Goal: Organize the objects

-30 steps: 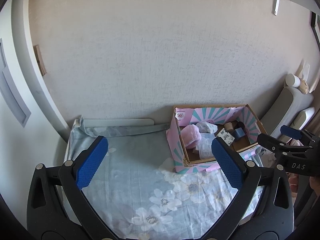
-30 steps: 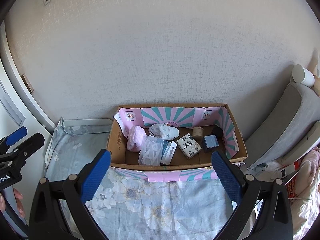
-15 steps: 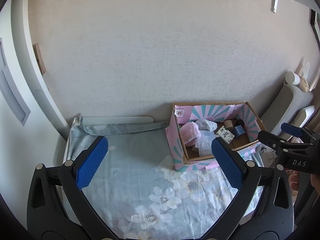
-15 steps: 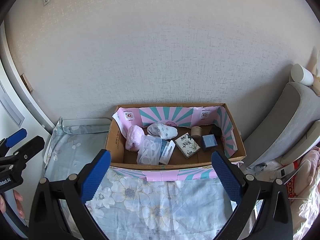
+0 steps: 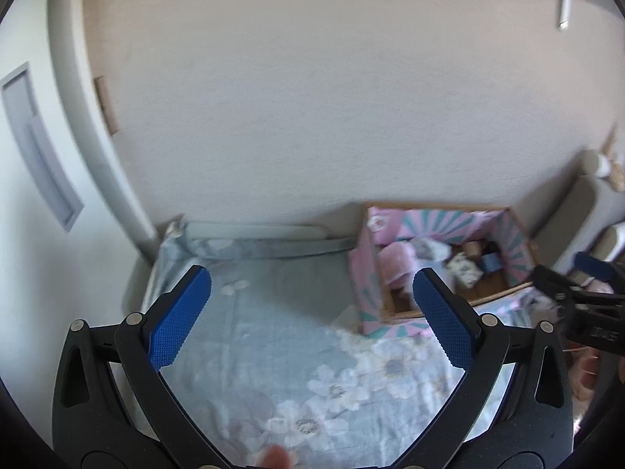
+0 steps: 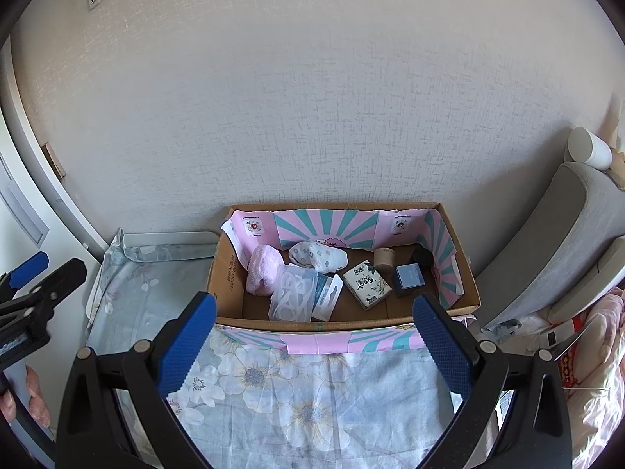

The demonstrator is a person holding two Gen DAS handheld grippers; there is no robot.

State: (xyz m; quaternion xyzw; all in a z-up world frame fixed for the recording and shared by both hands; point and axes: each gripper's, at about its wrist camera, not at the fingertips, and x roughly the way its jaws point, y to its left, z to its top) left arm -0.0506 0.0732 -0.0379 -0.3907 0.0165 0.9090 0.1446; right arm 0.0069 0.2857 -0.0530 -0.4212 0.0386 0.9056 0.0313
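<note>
A cardboard box with pink and teal lining stands against the wall on a floral cloth. It holds a pink fluffy sock, a patterned white sock, a clear plastic pack, a floral small box, a brown roll and a blue box. My right gripper is open and empty, in front of the box. My left gripper is open and empty over the cloth, left of the box.
A textured wall rises behind the table. A grey cushioned seat with a white cup on top stands to the right. A white door frame is at the left. The other gripper shows at each view's edge.
Both grippers have drawn back and up a little from the box, so it looks smaller. The left view is blurred from motion. Both stay open and empty.
</note>
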